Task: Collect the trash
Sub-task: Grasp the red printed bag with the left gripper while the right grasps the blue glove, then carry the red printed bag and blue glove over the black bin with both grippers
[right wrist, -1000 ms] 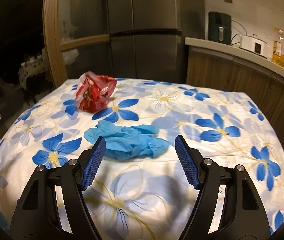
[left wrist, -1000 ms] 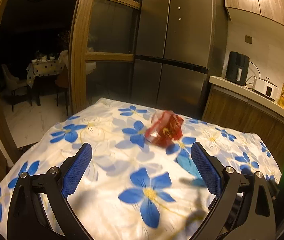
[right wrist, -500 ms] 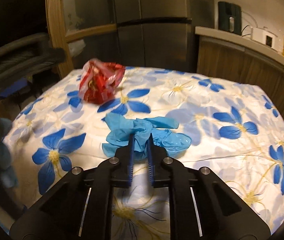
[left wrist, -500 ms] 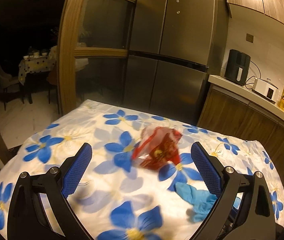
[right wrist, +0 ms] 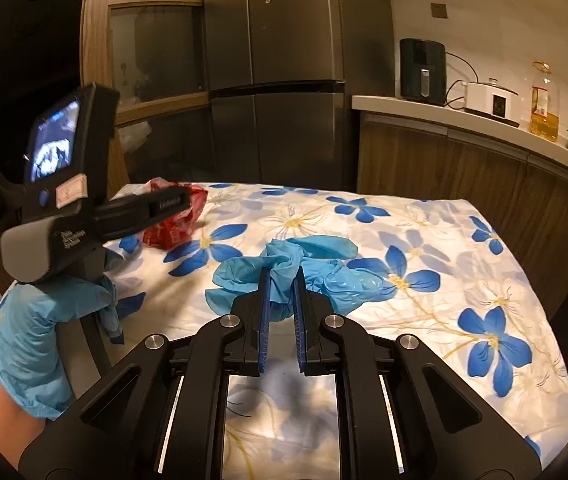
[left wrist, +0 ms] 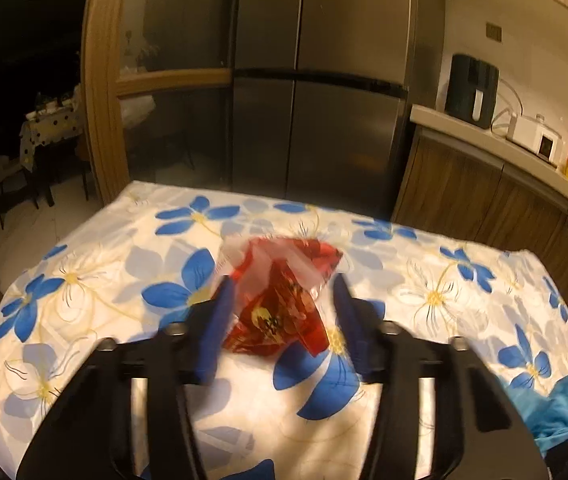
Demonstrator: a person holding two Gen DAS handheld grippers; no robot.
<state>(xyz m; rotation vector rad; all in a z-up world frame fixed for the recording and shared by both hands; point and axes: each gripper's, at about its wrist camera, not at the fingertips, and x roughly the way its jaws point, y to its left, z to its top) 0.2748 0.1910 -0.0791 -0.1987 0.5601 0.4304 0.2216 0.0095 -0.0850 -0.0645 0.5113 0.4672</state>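
Note:
A crumpled red snack wrapper (left wrist: 280,300) lies on the flowered tablecloth (left wrist: 84,280). My left gripper (left wrist: 282,292) is partly closed, a finger on each side of the wrapper with small gaps showing. The wrapper also shows in the right wrist view (right wrist: 172,228), partly behind the left gripper's body. A bunch of blue disposable gloves (right wrist: 284,272) lies mid-table. My right gripper (right wrist: 282,280) is shut on the gloves, which bulge between the pads. The gloves show at the right edge of the left wrist view (left wrist: 552,412).
A steel fridge (left wrist: 324,80) stands behind the table. A wooden counter (right wrist: 484,152) at the right carries an air fryer (right wrist: 422,72), a white cooker and an oil bottle (right wrist: 544,104). A gloved hand (right wrist: 44,320) holds the left gripper.
My right gripper closed on the blue gloves. My left gripper moved forward to the red wrapper and its fingers narrowed around it.

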